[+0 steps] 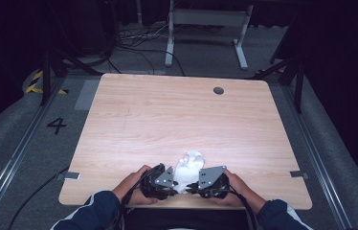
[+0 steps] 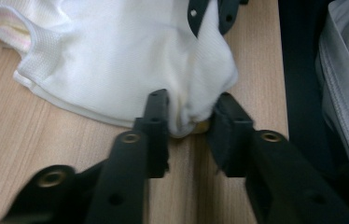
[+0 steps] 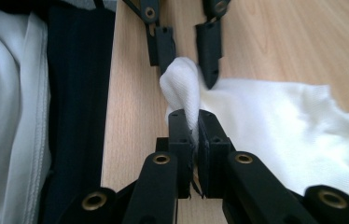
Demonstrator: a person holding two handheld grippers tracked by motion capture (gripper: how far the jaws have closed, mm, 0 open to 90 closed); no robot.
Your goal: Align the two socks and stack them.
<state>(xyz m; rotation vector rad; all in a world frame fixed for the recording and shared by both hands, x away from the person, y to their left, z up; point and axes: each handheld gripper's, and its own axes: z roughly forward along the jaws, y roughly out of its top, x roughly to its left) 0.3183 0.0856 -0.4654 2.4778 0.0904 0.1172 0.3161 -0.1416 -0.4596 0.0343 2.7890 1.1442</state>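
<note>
A crumpled white cloth [image 1: 190,164] lies on the wooden table [image 1: 177,115] close to its front edge. My right gripper [image 3: 192,116] is shut on a pinched-up fold of the white cloth [image 3: 182,84]. My left gripper [image 2: 189,100] faces it from a short distance, jaws apart, with the bunched corner of the cloth [image 2: 116,56] sitting between its fingertips. From above, the left gripper [image 1: 170,184] and right gripper [image 1: 197,186] point at each other at the cloth's near end, a hand behind each. Part of the cloth's hem shows a faint pink edge.
The table's front edge runs right beside both grippers, with the person's dark and white clothing [image 3: 9,116] just past it. A round cable hole [image 1: 218,90] sits at the far right of the table. Beyond the table stand a white frame [image 1: 206,19] and floor cables.
</note>
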